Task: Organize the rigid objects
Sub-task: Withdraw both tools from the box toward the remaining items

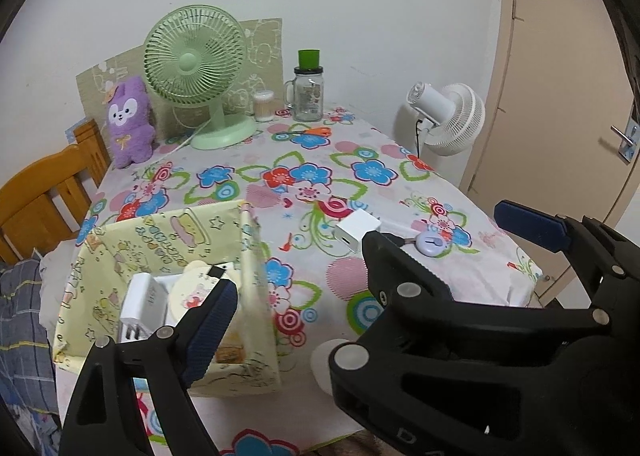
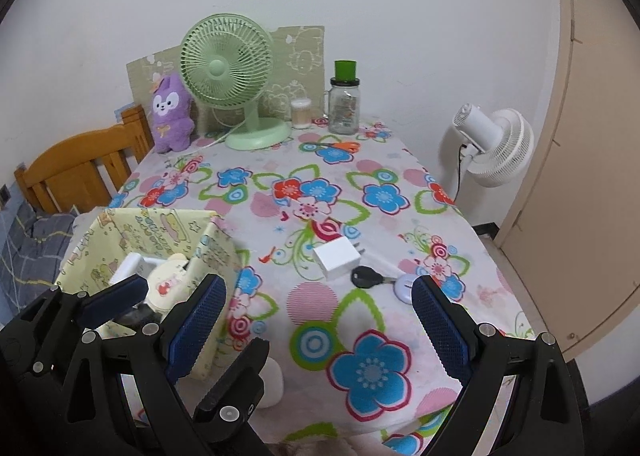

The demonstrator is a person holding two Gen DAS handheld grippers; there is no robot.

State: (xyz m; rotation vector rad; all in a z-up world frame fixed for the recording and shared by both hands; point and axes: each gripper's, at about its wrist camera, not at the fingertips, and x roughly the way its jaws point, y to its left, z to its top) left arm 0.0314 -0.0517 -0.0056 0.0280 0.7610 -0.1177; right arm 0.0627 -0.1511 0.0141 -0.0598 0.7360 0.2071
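A pale yellow printed box [image 1: 256, 256] [image 2: 216, 252] stands on the flowered tablecloth at the left. Inside lie a white plug adapter [image 1: 144, 304] [image 2: 128, 266] and a cream round case [image 1: 192, 292] [image 2: 168, 276]. A white charger cube [image 1: 356, 234] [image 2: 336, 258] and a black key on a lilac round tag [image 1: 430, 243] [image 2: 404, 286] lie on the cloth. My left gripper [image 2: 120, 302] is open over the box, its left finger [image 1: 212, 324] in the left wrist view. My right gripper [image 2: 320, 332] is open, short of the key; it also shows in the left wrist view [image 1: 448, 236].
At the back stand a green desk fan [image 1: 196, 71] [image 2: 228, 67], a purple plush [image 1: 128, 119] [image 2: 170, 115], a cotton-swab jar [image 1: 263, 105] and a glass mug jar [image 1: 308, 91] [image 2: 344, 103]. A wooden chair [image 1: 44, 191] is left, a white fan [image 1: 448, 115] and door right.
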